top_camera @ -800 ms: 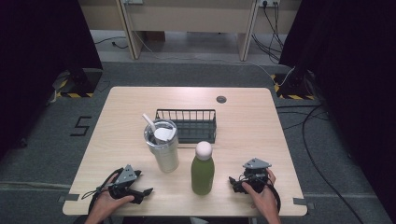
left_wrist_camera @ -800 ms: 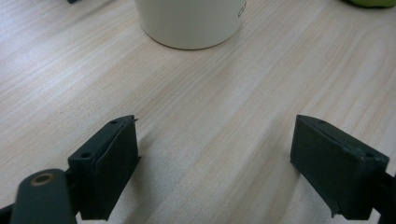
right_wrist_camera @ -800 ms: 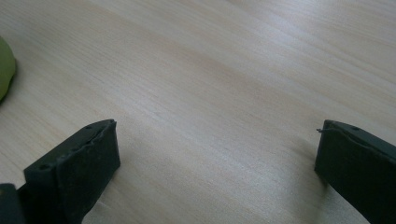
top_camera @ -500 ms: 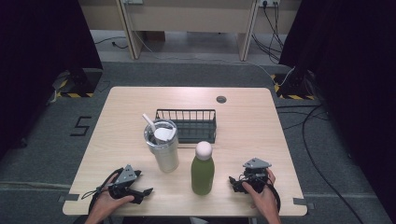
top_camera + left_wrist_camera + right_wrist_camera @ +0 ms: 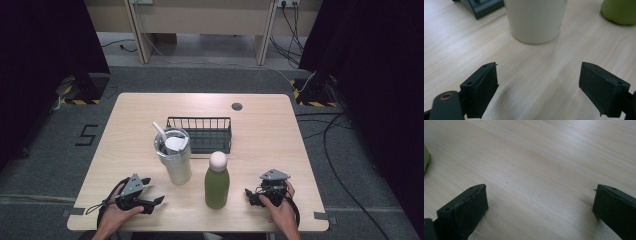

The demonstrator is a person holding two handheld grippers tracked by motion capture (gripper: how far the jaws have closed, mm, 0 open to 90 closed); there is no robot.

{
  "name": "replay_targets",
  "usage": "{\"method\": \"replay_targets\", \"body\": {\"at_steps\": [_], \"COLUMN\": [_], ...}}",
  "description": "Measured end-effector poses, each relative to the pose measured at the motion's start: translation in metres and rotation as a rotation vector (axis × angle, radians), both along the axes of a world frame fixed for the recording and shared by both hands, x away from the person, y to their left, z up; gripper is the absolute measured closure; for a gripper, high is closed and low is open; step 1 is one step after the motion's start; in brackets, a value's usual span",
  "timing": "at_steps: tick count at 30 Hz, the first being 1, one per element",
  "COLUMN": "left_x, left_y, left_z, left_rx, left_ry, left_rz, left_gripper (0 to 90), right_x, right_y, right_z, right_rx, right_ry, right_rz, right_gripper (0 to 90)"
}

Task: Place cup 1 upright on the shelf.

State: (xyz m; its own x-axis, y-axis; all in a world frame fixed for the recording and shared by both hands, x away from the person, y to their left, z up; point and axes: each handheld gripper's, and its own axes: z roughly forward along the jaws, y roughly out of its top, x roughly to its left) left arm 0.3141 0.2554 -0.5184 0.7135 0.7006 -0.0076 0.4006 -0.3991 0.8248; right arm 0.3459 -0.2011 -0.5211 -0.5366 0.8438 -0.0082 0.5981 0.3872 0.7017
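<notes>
A steel tumbler (image 5: 176, 159) with a white lid and straw stands on the wooden table (image 5: 260, 135). To its right is a green bottle (image 5: 217, 184) with a pale round cap. My left gripper (image 5: 152, 192) rests at the table's front left, held in a hand, its jaws open and pointing toward the tumbler. In the left gripper view the left gripper (image 5: 539, 82) has nothing between its jaws, with the tumbler (image 5: 536, 20) and bottle (image 5: 621, 11) ahead. My right gripper (image 5: 249, 196) lies at the front right, open and aimed at the bottle. The right gripper (image 5: 539, 202) has bare wood between its jaws.
A black wire basket (image 5: 202, 133) sits behind the tumbler and bottle, and its corner (image 5: 484, 6) shows in the left gripper view. A small round grommet (image 5: 237, 106) is set in the table's far side. Cables trail on the floor at the right.
</notes>
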Motion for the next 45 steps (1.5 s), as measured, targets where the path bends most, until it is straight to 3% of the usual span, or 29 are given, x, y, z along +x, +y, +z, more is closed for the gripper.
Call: {"method": "replay_targets", "body": {"at_steps": [3,10,25,32,37,45], "left_x": [0.001,0.008,0.029,0.037,0.043,0.051], "left_y": [0.000,0.000,-0.026,-0.038,-0.041,-0.049], "left_z": [0.004,0.012,0.027,0.026,0.025,0.021], "left_rx": [-0.055,-0.108,-0.180,-0.185,-0.223,-0.244], "left_ry": [-0.023,-0.068,-0.150,-0.185,-0.186,-0.199], "left_rz": [0.011,0.022,-0.029,-0.026,-0.017,-0.015], "left_gripper": [15.0,15.0,14.8,14.0,14.4,10.5], "right_x": [0.000,0.001,0.001,0.001,0.000,0.001], "right_y": [0.000,0.000,0.000,0.000,0.000,0.000], "right_z": [0.000,0.000,0.000,0.000,0.000,0.000], "right_rx": [0.000,-0.001,-0.001,-0.002,-0.001,-0.001], "right_ry": [0.000,-0.001,-0.001,-0.001,0.000,-0.001], "right_rz": [-0.002,-0.001,-0.001,-0.001,-0.002,-0.001], "right_gripper": [0.1,0.2,0.2,0.2,0.2,0.2]}}
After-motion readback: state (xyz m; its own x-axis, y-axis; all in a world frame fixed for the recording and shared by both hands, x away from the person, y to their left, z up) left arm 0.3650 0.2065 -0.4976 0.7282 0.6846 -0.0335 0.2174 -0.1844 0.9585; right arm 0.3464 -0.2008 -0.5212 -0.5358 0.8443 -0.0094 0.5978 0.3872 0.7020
